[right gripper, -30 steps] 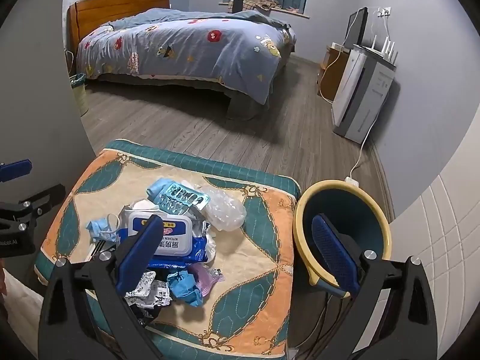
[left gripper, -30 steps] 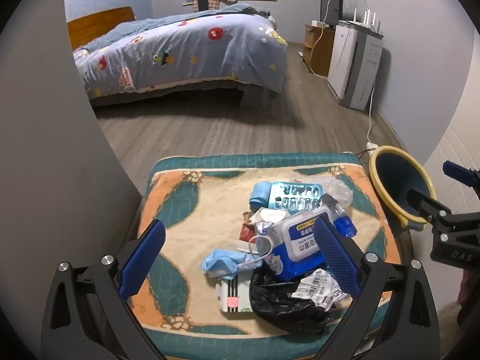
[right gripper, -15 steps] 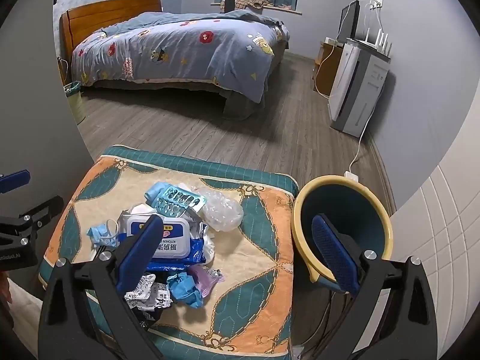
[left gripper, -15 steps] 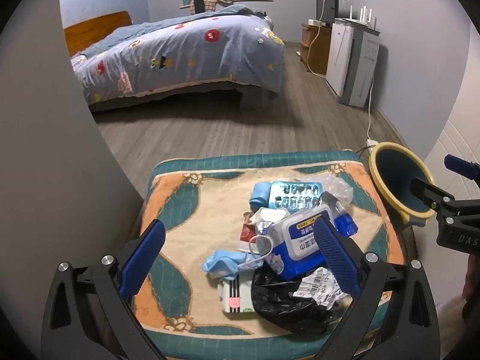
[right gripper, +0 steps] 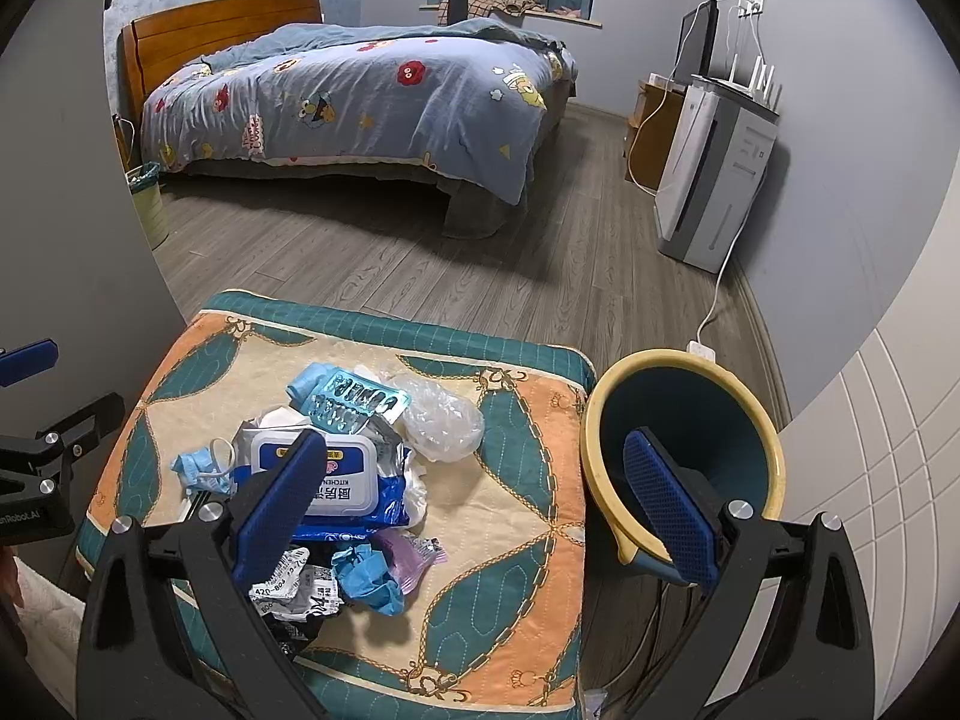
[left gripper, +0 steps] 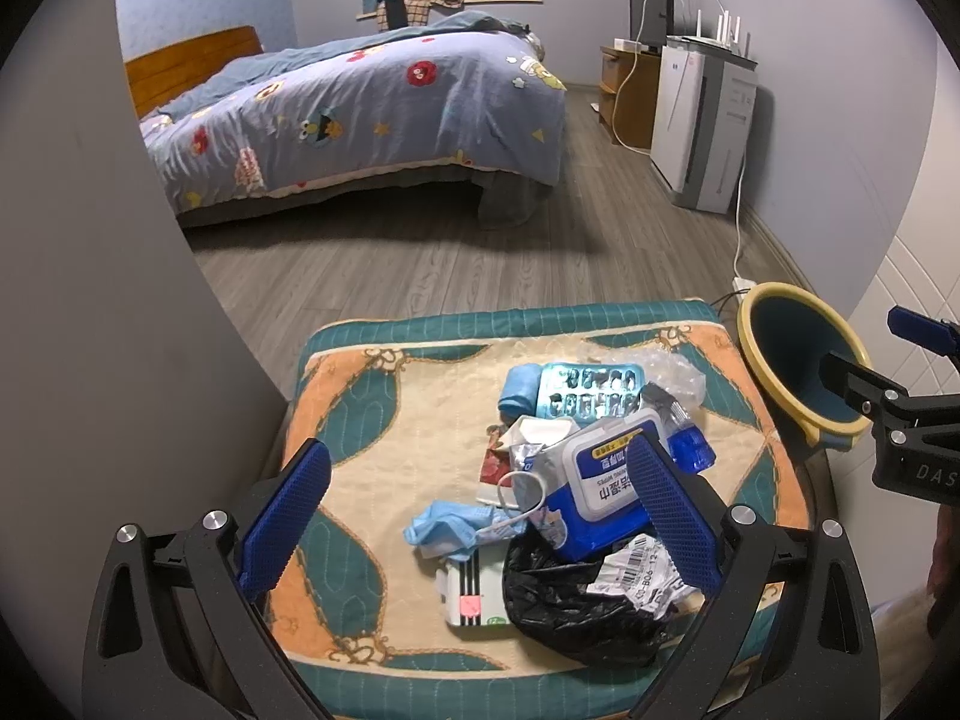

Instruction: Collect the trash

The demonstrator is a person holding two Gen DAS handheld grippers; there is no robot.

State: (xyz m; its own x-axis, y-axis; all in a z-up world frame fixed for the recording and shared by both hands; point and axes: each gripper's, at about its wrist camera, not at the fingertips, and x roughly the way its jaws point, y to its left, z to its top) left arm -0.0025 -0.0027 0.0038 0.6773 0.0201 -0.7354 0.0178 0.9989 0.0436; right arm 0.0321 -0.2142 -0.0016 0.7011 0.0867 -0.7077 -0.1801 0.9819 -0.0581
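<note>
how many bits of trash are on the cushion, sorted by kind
Counting what shows; more may be buried.
Wipes pack: 1
Blister pack: 1
Black bag: 1
Clear crumpled plastic: 1
Face mask: 1
Barcode label: 1
Small white box: 1
Total: 7

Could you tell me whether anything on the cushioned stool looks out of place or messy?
Yes: a heap of trash sits on the patterned cushion, not in the yellow-rimmed bin beside it: a wet-wipes pack, a blister pack, a crumpled blue mask and a black bag.
</note>
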